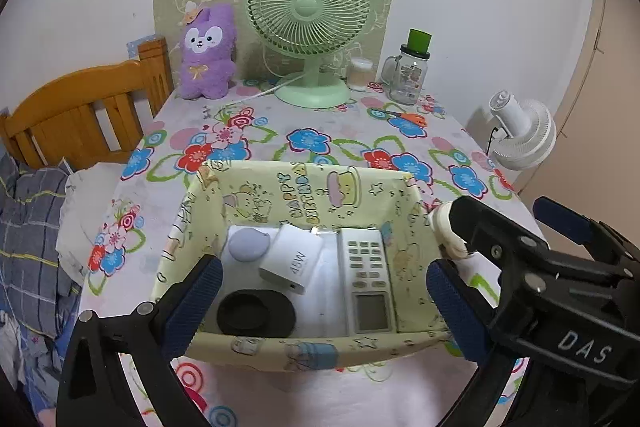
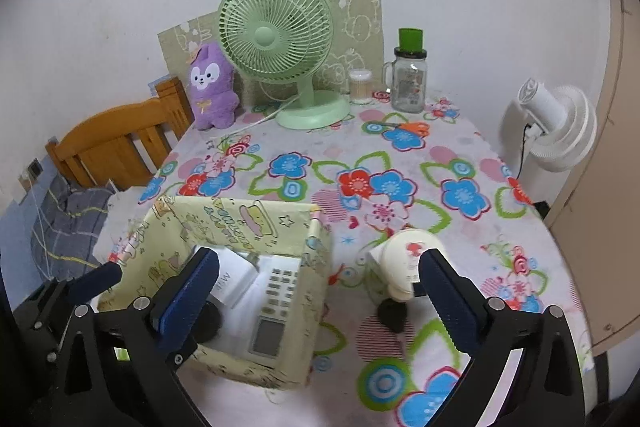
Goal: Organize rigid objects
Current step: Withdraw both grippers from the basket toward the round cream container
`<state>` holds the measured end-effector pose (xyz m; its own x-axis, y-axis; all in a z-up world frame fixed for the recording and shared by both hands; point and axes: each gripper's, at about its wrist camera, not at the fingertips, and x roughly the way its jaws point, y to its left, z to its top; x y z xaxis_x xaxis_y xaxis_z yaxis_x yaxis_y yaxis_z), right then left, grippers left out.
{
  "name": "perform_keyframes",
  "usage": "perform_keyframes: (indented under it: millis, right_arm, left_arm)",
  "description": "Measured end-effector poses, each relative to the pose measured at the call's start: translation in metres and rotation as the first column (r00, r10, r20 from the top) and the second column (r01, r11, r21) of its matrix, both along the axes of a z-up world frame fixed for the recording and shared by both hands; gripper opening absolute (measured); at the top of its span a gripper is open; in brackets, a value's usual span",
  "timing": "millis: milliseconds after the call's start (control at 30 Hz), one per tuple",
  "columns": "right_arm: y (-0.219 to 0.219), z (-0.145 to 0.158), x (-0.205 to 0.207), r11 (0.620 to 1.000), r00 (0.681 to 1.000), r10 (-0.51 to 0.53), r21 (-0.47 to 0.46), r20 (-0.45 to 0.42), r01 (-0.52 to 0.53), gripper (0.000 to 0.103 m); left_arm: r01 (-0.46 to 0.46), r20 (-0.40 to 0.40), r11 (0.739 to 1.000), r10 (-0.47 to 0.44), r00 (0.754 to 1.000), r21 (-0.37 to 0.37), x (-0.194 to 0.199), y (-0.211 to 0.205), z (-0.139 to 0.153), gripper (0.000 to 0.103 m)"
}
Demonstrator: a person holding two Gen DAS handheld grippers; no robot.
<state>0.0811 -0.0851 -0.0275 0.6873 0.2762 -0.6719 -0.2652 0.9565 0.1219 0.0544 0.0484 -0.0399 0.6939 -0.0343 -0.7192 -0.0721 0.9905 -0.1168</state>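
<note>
A yellow fabric box (image 1: 304, 183) printed "Happy Birthday" stands on the floral tablecloth (image 1: 352, 139). Inside it lie a white remote (image 1: 366, 279), a white charger block (image 1: 292, 259), a lilac round piece (image 1: 248, 245) and a black round lid (image 1: 256, 313). My left gripper (image 1: 326, 307) hangs open above the box's near wall, nothing between its pads. A cream rounded object (image 2: 402, 261) with a black foot (image 2: 394, 313) lies on the cloth just right of the box (image 2: 240, 219). My right gripper (image 2: 320, 293) is open, its right finger (image 2: 448, 291) beside that cream object.
Along the back wall stand a green desk fan (image 1: 308, 11), a purple plush (image 1: 206, 55), a glass jar with a green lid (image 1: 408, 75) and a small swab tub (image 1: 360, 73). Orange scissors (image 1: 404, 117) lie nearby. A white fan (image 1: 520, 135) stands off the right edge, a wooden headboard (image 1: 80, 115) left.
</note>
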Motion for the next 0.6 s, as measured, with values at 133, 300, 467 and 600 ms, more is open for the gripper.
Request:
perform_keyframes:
  millis: [133, 300, 467, 600]
  right_arm:
    - [-0.010, 0.005, -0.008, 1.000, 1.000, -0.009, -0.029, 0.024, 0.010, 0.102]
    - [-0.023, 0.008, -0.014, 0.998, 0.998, -0.038, -0.053, 0.049, 0.041, 0.103]
    - [-0.035, 0.010, -0.019, 0.997, 0.997, -0.053, -0.052, 0.054, 0.055, 0.103]
    - [-0.045, 0.014, -0.022, 0.995, 0.995, -0.067, -0.067, 0.077, 0.073, 0.103]
  left_arm:
    - [0.016, 0.016, 1.000, -0.016, 1.000, 0.009, -0.006, -0.011, 0.004, 0.103]
    - [0.040, 0.045, 0.998, -0.042, 0.998, 0.049, -0.012, -0.026, 0.011, 0.103]
    - [0.056, 0.055, 0.996, -0.060, 0.997, 0.070, -0.014, -0.039, 0.014, 0.103]
    - [0.070, 0.065, 0.995, -0.075, 0.995, 0.077, -0.014, -0.049, 0.015, 0.103]
